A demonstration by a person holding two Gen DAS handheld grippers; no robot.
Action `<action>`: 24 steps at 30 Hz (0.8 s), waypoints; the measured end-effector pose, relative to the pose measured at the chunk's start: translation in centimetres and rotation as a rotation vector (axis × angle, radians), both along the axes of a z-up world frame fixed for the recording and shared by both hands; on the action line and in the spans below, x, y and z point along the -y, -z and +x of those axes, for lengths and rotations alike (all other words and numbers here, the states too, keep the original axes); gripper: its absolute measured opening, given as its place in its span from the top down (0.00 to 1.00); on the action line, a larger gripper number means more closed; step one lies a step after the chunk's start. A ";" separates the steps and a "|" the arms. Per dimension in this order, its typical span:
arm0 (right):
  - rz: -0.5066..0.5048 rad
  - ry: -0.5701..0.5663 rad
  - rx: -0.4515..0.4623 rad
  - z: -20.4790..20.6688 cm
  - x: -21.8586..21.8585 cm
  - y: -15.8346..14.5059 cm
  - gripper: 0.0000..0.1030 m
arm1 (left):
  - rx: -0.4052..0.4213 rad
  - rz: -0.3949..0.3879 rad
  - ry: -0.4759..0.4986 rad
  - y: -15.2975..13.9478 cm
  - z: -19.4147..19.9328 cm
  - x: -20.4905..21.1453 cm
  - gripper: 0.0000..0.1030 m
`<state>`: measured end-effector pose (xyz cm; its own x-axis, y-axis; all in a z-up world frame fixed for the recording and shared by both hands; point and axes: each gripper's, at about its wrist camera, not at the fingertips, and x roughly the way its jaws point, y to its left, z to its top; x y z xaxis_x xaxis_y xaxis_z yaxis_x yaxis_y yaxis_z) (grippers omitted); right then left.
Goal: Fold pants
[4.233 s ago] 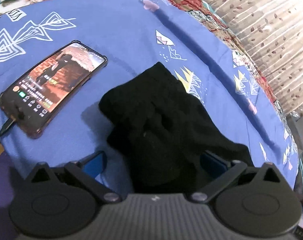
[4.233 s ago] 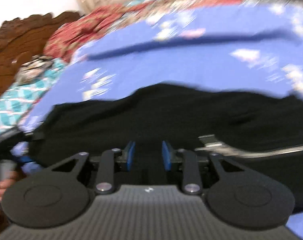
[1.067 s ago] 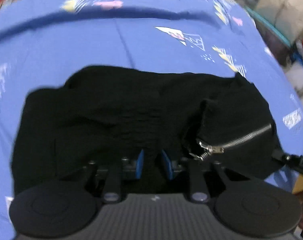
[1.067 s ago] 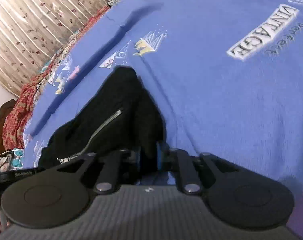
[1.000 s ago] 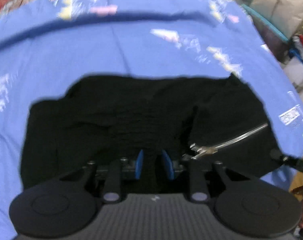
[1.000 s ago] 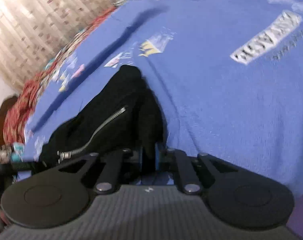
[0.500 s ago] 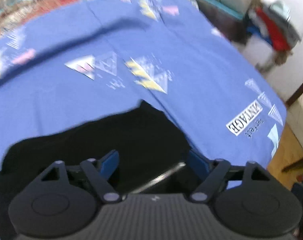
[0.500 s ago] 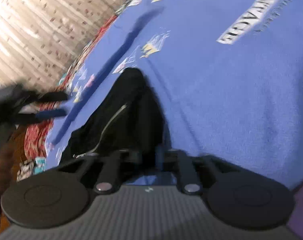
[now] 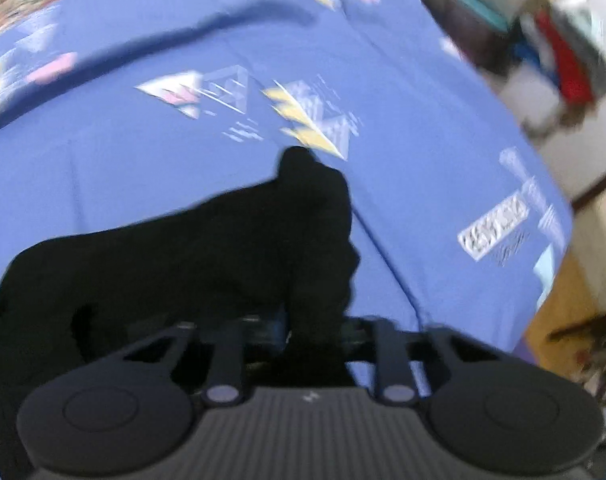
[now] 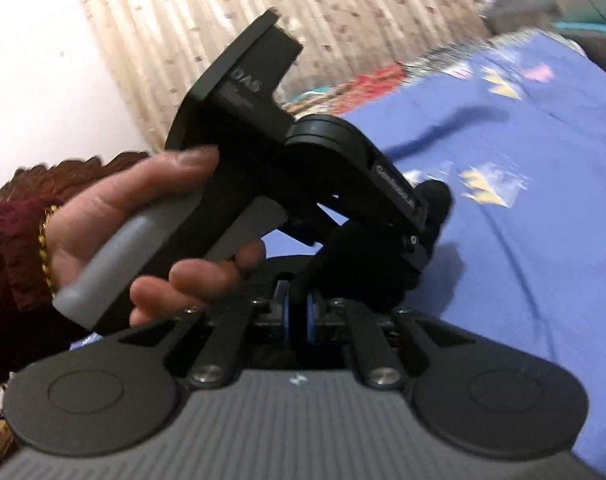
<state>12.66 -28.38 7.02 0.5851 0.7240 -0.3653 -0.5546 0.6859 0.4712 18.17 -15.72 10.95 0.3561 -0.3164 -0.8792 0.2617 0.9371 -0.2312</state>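
I see a big blue bedsheet [image 9: 403,184] with little triangle pictures and some white letters on it, spread over the bed. The black pants [image 9: 207,248] lie bunched up on the near left part of the sheet. My left gripper [image 9: 311,326] has just been closing, and now it is pinched tight on a fold of the pants. My right gripper [image 10: 297,314] is pinched tight on the black cloth too, with its blue pads very close together. A hand [image 10: 143,220] in a dark red sleeve holds the left gripper just in front of the right one. Far away I see a pale curtain [image 10: 343,20] with small leaves and a white wall [image 10: 43,60]. On the far right, clothes [image 9: 563,52] are piled up, all blurry
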 end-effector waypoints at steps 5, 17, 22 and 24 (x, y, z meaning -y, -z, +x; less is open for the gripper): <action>0.019 -0.121 0.053 -1.4 -3.6 -1.9 0.90 | 0.101 -0.179 -0.112 -3.5 -3.8 -9.3 0.88; -0.080 -0.445 0.097 -3.7 -15.4 -2.4 0.89 | 0.141 -0.300 -0.414 -0.2 -10.8 -27.0 0.88; -0.157 -0.518 0.001 -3.6 -17.1 -0.6 0.80 | 0.031 -0.274 -0.517 7.1 -11.1 -29.9 0.86; -0.122 -0.471 0.008 -3.3 -15.2 -1.0 0.70 | 0.016 -0.312 -0.543 8.6 -11.3 -30.8 0.79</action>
<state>9.40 -13.16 8.06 0.2071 0.8628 -0.4611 -0.8214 0.4094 0.3971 6.90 15.10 2.35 0.5508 -0.3273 -0.7678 -0.2272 0.8264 -0.5153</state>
